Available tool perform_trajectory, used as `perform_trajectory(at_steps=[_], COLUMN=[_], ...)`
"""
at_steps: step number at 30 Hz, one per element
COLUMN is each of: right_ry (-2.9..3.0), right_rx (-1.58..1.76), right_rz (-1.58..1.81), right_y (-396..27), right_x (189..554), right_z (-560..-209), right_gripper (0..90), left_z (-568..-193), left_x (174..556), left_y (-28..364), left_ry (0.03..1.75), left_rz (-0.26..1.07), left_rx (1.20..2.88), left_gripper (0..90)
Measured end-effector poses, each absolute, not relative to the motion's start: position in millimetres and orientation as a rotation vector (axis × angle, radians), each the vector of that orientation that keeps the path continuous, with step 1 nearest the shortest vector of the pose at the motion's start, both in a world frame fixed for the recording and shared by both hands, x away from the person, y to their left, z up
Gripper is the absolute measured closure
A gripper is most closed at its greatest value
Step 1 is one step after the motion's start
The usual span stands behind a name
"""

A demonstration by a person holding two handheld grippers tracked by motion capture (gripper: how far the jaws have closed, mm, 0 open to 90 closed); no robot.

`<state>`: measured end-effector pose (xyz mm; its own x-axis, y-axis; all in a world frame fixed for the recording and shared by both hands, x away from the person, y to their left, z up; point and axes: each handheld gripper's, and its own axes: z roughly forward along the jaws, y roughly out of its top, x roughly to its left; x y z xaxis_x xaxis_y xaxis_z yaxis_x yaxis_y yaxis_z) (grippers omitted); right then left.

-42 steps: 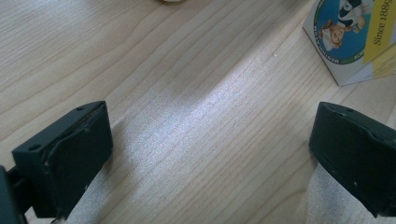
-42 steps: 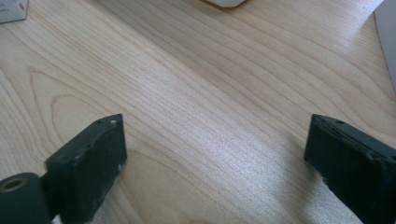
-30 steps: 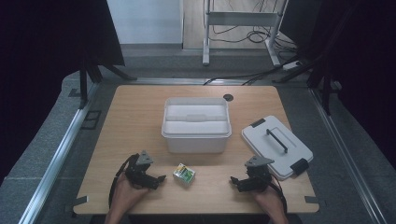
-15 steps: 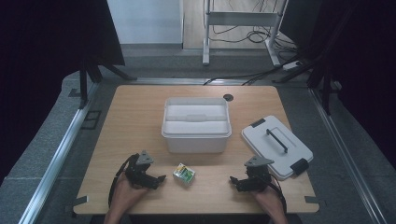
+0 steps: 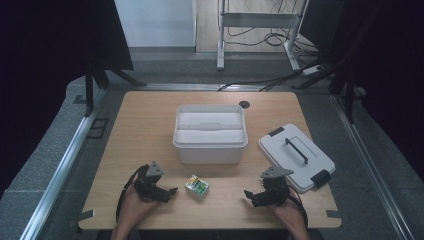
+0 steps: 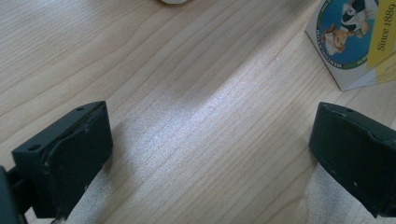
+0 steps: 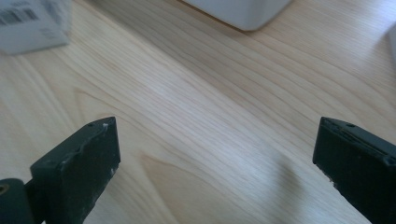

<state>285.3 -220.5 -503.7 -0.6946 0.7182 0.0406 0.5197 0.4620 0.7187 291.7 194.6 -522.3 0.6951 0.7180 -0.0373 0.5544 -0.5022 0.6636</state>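
Each black hand-held gripper [image 5: 172, 191] carries a grey three-cornered plate [image 5: 154, 168].

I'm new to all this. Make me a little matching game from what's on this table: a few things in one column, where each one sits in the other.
Things:
1. small carton
2. white bin
3. grey lid
4. left claw

Places:
A. flat on the table's right side
B. middle of the table, open
C. between the two claws, near the front edge
D. front left, jaws apart and empty

Pairs: 1-C, 2-B, 3-A, 4-D
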Motion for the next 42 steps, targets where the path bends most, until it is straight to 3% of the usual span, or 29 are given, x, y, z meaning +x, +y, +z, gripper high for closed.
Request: perform_trajectory(at_steps=[22,37,42], right_ry=[2.558,2.708,2.734], right_rx=[0.888,0.679,0.656], right_rz=[1.101,1.128,1.090], right_y=[-168.0,-102.8,-81.5], right_x=[285.7,279.2,281.5], right_z=[-485.4,-478.9,-482.4], right_gripper=[3.4,0.8,4.8], left_z=[-522.3,-522.3,-522.3], left_x=[291.8,291.9,291.9], left_y=[194.7,194.7,194.7], left_ry=[0.969,0.968,0.968], left_rz=[0.320,0.319,0.320], left_rx=[2.240,2.239,2.240], left_gripper=[0.0,0.0,0.0])
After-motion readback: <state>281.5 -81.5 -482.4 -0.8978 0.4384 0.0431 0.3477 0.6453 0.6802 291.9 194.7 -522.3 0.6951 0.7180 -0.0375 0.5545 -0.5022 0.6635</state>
